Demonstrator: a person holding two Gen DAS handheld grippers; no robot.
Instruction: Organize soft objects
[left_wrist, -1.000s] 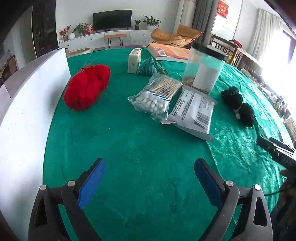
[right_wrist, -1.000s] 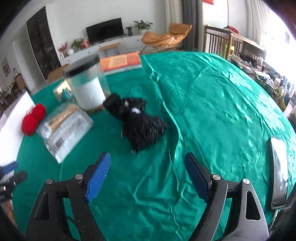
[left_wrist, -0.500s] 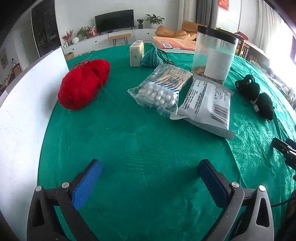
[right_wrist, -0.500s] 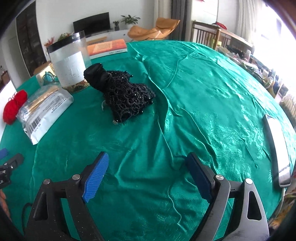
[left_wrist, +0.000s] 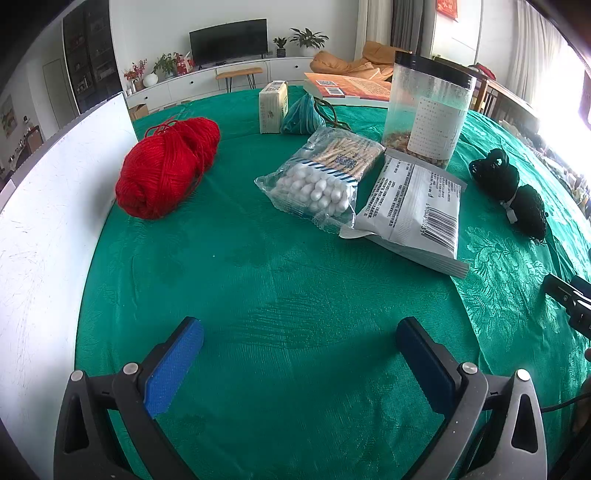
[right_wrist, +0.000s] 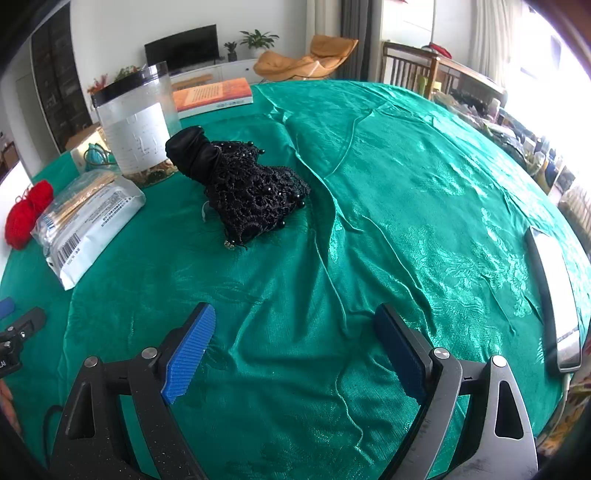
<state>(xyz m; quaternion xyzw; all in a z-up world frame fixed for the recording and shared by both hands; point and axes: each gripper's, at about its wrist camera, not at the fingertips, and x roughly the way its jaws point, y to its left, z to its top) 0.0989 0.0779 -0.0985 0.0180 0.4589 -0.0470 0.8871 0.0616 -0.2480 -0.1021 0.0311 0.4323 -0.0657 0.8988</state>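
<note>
Both our left gripper (left_wrist: 299, 341) and right gripper (right_wrist: 293, 328) hover with fingers spread and empty, so reaching far for the black lace bundle (right_wrist: 243, 188) or, at far left, the red yarn (left_wrist: 166, 173), we could snag the loose green cloth (right_wrist: 369, 184) on the bench.

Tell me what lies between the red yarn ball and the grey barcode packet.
In the left wrist view, a clear bag of cotton swabs lies between the red yarn ball and the grey packet.
</note>
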